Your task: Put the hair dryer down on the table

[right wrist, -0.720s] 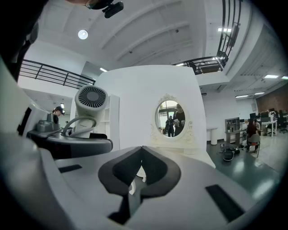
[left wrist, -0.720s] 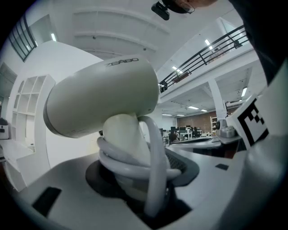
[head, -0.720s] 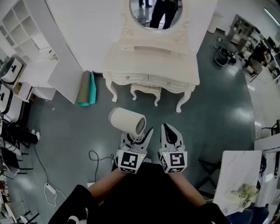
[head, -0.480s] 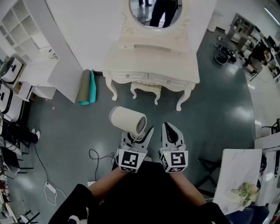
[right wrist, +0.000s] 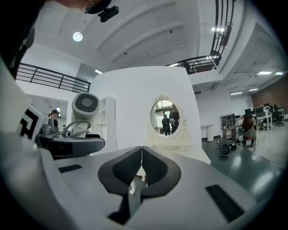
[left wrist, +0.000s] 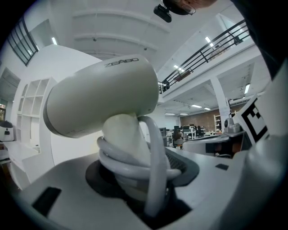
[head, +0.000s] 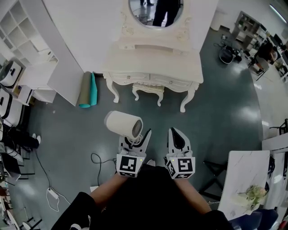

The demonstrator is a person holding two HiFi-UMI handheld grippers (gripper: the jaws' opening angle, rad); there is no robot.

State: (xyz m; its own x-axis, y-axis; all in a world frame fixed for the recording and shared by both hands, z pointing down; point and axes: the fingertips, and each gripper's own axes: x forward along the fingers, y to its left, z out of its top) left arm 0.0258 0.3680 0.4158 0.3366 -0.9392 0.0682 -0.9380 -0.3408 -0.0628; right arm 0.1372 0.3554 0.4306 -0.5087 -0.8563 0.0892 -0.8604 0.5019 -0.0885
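Note:
A cream hair dryer (head: 122,124) (left wrist: 101,96) with its cord wound round the handle stands up out of my left gripper (head: 134,143), whose jaws are shut on the handle (left wrist: 126,152). Its barrel points left and away, the grille end toward the right gripper. My right gripper (head: 176,137) (right wrist: 141,152) is beside it, shut and empty; in its view the hair dryer (right wrist: 84,112) shows at the left. The white dressing table (head: 153,63) (right wrist: 180,143) with an oval mirror (head: 155,11) stands ahead, well beyond both grippers.
A small stool (head: 147,91) is tucked under the dressing table. Rolled mats (head: 86,90) lean beside a white partition at left. A cable (head: 96,161) lies on the dark floor. A marble table (head: 245,179) stands at right; white shelves (head: 22,31) at far left.
The left gripper with the hair dryer has shifted slightly left and forward; the view has moved a little closer to the dressing table. The right gripper stays shut.

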